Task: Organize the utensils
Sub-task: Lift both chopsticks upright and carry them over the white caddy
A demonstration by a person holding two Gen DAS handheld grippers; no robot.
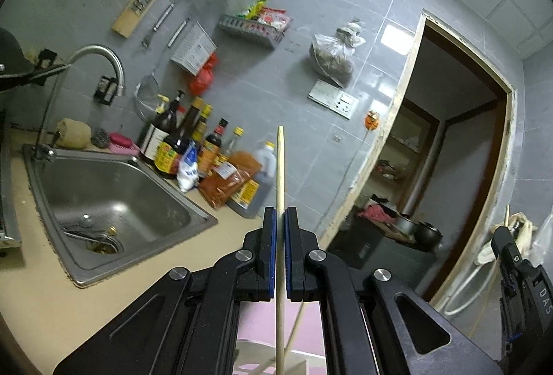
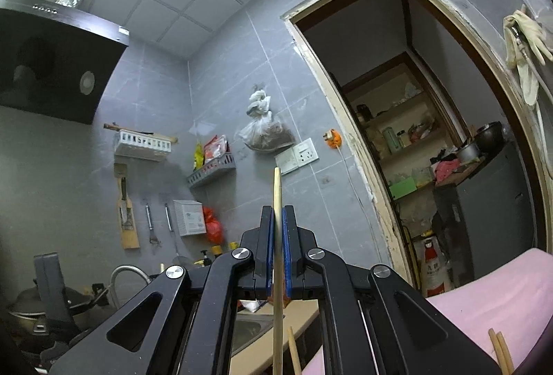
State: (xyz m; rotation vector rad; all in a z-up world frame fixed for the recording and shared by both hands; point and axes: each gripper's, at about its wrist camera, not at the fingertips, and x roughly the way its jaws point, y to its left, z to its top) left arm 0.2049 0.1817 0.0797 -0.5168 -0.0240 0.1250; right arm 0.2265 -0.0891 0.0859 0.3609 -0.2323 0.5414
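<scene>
— Between the blue pads of the left gripper [image 1: 280, 214], what sits there?

— One pale wooden chopstick [image 1: 280, 167], upright, its tip rising well past the fingertips toward the grey tiled wall. The jaws are closed down to a slit no wider than the stick, clamped on it. Below the pads the stick runs on down over a pink surface [image 1: 255, 323], where a second loose chopstick [image 1: 295, 330] slants off to the right.

— And the right gripper [image 2: 278, 214]?

— Same grip: jaws nearly together on another chopstick [image 2: 277, 188], which stands upright and pokes a short way above the fingertips. Near the bottom edge, another stick [image 2: 294, 350] leans just right of it, and two more chopstick ends [image 2: 501, 354] lie on the pink mat [image 2: 484, 302] at the near right.

— How much room around them?

— To the left, in the left wrist view, the steel sink [image 1: 114, 202] is set into the beige counter, its rim close to the crowd of sauce bottles [image 1: 186, 140] at the far corner. To the right, the open doorway [image 1: 449, 140] leaves free space, and the right gripper's body shows at that view's right edge.
</scene>
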